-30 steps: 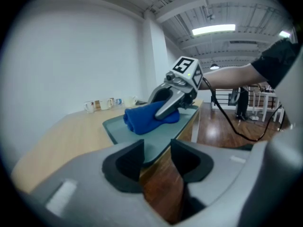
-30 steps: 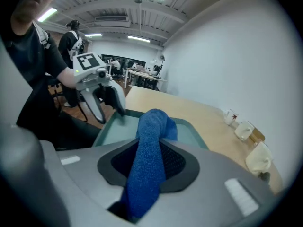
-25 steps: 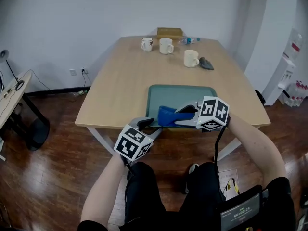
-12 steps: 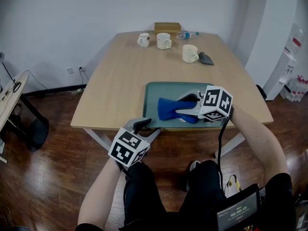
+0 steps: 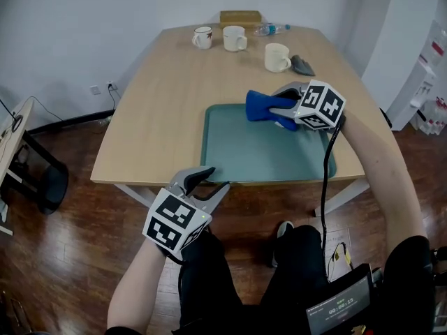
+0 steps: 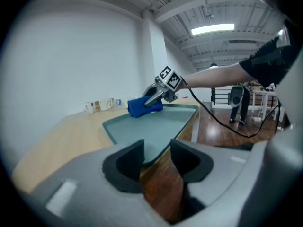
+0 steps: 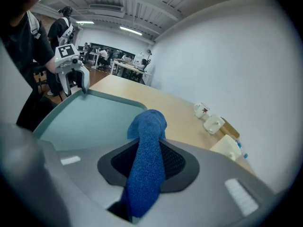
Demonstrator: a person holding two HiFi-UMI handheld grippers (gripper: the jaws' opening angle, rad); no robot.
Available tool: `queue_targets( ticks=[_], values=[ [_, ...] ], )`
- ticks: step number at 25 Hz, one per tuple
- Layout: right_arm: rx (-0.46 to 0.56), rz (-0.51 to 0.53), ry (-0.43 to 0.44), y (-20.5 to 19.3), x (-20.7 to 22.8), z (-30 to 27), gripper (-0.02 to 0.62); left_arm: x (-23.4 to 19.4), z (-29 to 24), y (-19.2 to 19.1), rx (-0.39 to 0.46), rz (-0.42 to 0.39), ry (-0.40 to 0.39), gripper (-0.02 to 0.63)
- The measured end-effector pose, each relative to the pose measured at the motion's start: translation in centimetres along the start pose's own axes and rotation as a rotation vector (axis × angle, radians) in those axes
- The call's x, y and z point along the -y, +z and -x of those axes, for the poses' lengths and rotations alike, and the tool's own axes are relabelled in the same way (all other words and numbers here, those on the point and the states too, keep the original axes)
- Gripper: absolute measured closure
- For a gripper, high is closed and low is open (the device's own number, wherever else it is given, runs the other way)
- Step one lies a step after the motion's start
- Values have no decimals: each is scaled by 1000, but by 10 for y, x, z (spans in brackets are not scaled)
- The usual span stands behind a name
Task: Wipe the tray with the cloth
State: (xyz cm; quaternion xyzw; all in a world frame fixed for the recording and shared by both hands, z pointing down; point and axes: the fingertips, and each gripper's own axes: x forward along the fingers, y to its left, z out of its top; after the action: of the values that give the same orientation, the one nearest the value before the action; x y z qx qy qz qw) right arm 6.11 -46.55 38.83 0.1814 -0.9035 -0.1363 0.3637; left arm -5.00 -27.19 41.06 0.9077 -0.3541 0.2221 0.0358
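Note:
A teal tray [image 5: 265, 152] lies at the table's near edge. My right gripper [image 5: 274, 108] is shut on a blue cloth [image 5: 262, 106], which rests on the tray's far edge, right of centre. In the right gripper view the cloth [image 7: 147, 150] runs out between the jaws over the tray [image 7: 90, 117]. My left gripper [image 5: 211, 183] stands open at the tray's near left corner. In the left gripper view the corner of the tray [image 6: 151, 126] and the table edge lie in the gap between the jaws, and the pads do not press on them.
Three mugs [image 5: 202, 38] [image 5: 234, 38] [image 5: 277, 57] stand at the table's far end. With them are a cardboard box [image 5: 240, 17], a plastic bottle [image 5: 269, 28] and a dark grey object [image 5: 302, 65]. A side table [image 5: 10, 135] stands at the left.
My right gripper has carried the blue cloth from the tray's near edge across to its far edge. The left gripper has stayed at the near left corner.

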Motion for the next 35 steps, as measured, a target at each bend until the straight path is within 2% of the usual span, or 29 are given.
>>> queue_targets(
  ticks=[3, 7, 18, 22, 26, 35],
  values=[
    [6, -29, -11, -8, 4, -3, 488, 0, -1, 0, -2, 6, -3, 430],
    [31, -38, 38, -8, -28, 2, 488, 0, 0, -2, -7, 12, -1, 430],
    [63, -47, 277, 8, -150, 59, 488, -2, -2, -5, -30, 22, 9, 428],
    [74, -14, 316, 11, -174, 70, 488, 0, -2, -5, -38, 25, 9, 426],
    [73, -7, 277, 7, -150, 66, 488, 1, 0, -4, -39, 27, 1, 426],
    [-45, -48, 60, -34, -23, 47, 488, 2, 5, 1, -17, 11, -8, 430]
  ],
)
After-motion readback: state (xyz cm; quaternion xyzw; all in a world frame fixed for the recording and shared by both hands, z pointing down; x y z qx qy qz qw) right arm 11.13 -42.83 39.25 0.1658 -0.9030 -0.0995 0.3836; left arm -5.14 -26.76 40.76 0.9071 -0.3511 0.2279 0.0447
